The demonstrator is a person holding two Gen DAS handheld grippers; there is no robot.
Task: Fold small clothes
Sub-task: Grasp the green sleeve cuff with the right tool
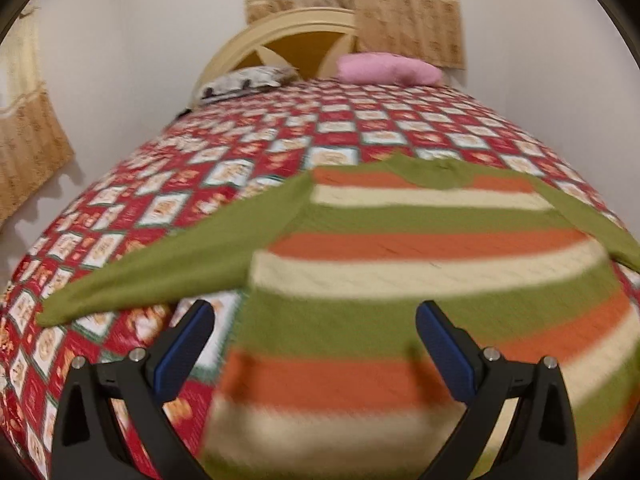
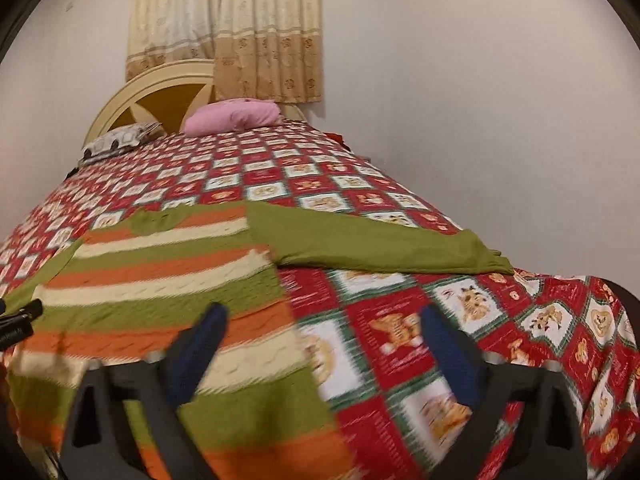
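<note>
Both jaws wide, gripping nothing: left gripper (image 1: 315, 316) and right gripper (image 2: 323, 318) hover over the striped sweater (image 1: 420, 256) lying flat, sleeves out, on the quilt (image 2: 460, 320); folding judged not begun; next move calls for pinching a sleeve or side edge.

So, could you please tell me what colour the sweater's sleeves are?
Plain olive green, unlike the striped body; the sleeve shows best in the right wrist view.
</note>
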